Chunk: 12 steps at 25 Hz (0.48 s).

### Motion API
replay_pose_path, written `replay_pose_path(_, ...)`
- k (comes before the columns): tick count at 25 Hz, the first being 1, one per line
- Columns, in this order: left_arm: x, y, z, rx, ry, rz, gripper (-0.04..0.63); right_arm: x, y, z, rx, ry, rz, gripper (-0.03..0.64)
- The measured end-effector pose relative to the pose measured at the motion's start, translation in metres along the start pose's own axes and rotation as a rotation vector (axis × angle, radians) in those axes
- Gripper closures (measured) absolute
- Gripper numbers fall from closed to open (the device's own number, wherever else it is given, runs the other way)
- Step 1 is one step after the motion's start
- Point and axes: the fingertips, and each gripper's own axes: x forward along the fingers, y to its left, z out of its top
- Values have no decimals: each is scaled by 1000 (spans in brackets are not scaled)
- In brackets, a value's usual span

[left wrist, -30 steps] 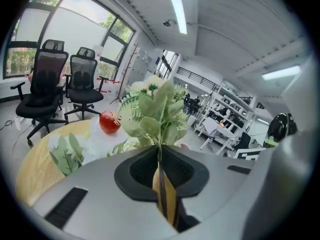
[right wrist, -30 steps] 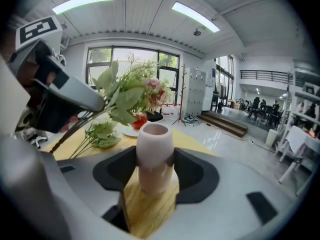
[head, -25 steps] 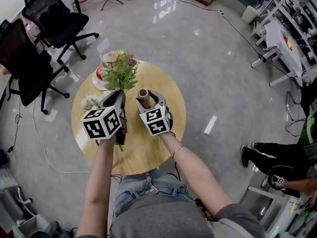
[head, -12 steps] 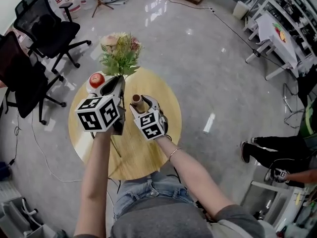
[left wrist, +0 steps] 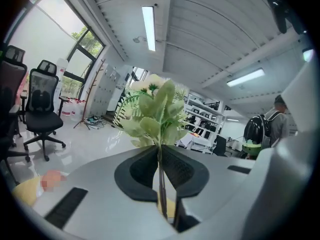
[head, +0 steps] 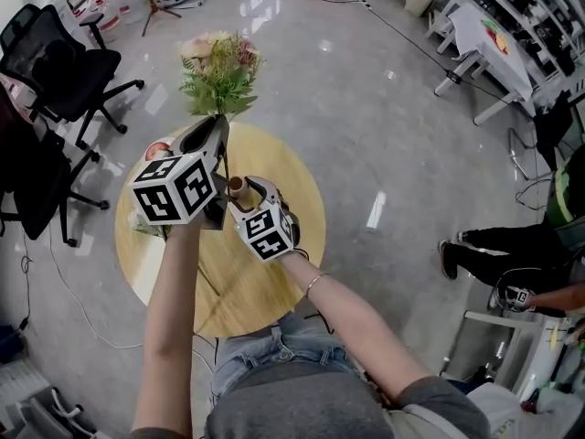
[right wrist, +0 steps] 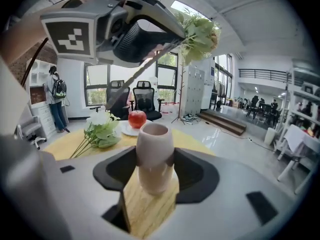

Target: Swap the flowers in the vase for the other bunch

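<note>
Worked over a round wooden table [head: 247, 282]. Held the left tool [head: 216, 122] up above it, clamped shut on the thin stems of a leafy bunch [head: 219, 67] with pale and pink blooms, well clear of the vase [right wrist: 155, 151]. Gripped that pale vase across its body with the right tool [head: 249, 192], upright on the table. Had the other bunch [right wrist: 100, 131] lying flat on the table, near a plate [right wrist: 127, 130] with a red apple [right wrist: 137, 118].

Head view: vase [head: 237, 187] mostly hidden behind right gripper [head: 245, 186], only rim shows betw. its fingers. Apple [head: 157, 152] half covered by left gripper [head: 218, 120]. Left gripper view: flower stems [left wrist: 161, 184] drop out of sight below the pads.
</note>
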Motion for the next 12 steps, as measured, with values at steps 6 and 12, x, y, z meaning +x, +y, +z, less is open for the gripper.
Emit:
replay_pose_path(6, 22, -1, -5, 2, 1, -24, 558, 0, -1, -2, 10, 4, -8, 374)
replay_pose_path(12, 39, 1, -10, 21, -7, -31, 558, -4, -3, -4, 18, 7, -18, 374)
